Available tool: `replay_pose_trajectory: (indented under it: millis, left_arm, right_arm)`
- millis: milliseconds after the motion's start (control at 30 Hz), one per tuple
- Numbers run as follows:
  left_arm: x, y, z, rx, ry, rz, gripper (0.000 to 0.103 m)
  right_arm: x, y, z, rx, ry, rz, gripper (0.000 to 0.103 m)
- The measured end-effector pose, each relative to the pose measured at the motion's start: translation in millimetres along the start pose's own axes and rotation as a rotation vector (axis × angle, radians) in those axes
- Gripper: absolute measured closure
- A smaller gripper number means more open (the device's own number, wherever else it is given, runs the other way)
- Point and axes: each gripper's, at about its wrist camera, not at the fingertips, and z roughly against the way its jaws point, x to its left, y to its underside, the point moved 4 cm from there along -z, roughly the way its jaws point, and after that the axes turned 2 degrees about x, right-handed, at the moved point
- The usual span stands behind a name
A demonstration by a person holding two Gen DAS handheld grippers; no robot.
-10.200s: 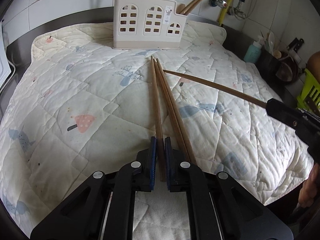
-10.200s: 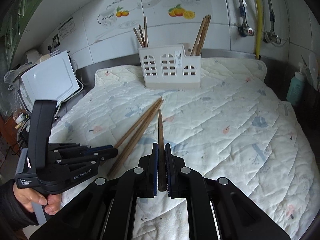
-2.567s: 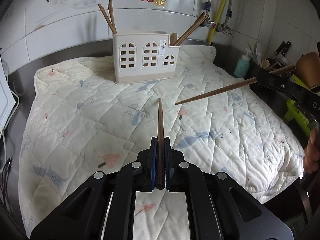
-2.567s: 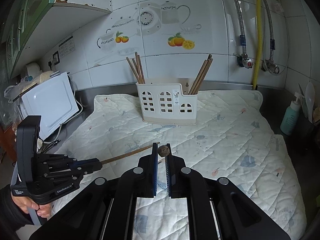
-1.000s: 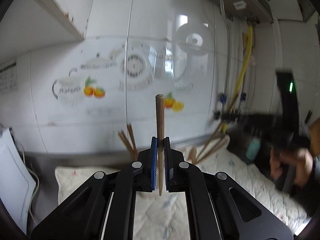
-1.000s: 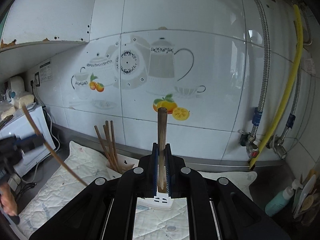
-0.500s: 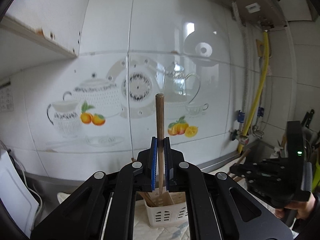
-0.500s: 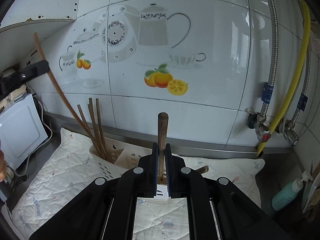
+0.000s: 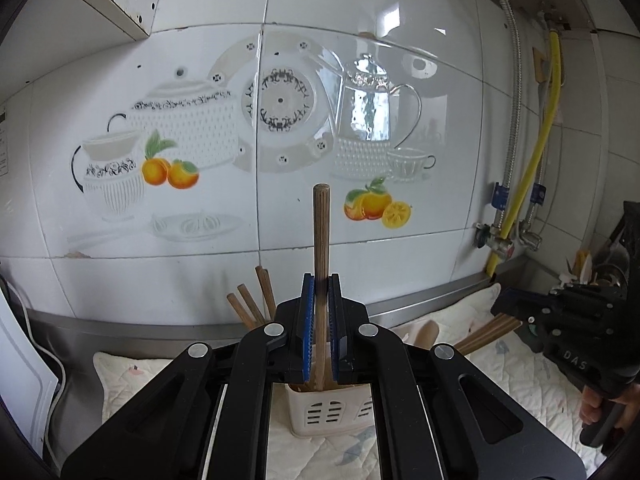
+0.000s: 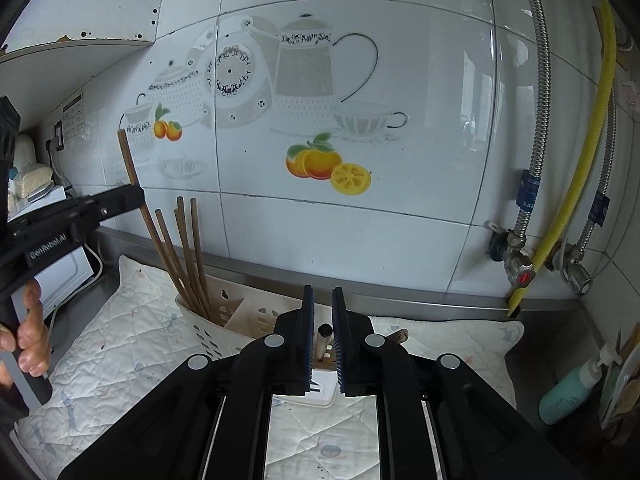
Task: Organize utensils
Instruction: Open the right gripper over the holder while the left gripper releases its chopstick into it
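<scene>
One utensil holder [image 10: 240, 320], two grippers, and eight chopsticks at least; the rest are hidden.

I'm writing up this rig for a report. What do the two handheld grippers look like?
Both are matte black plastic with angular linkage arms, silver pivot pins and blue ribbed fingers. The left gripper shows white "GenRobot.AI" lettering on its side in the right wrist view. The right gripper shows pale lettering ending "DAS" in the left wrist view. No cables or sleeves show clearly.
</scene>
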Motion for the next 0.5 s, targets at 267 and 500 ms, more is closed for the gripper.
replay_pose_trajectory:
  millis: [267, 500]
  left_arm:
    - [1.3, 9.1, -13.2, 0.041, 0.013, 0.02, 0.098]
    - [3.2, 14.9, -11.0, 0.053, 0.014, 0.027, 0.094]
  right_arm:
    - [3.7, -0.3, 11.7, -0.021, -0.004, 0.014, 0.082]
    - [9.3, 4.7, 22.2, -0.036, -0.01, 0.023, 0.077]
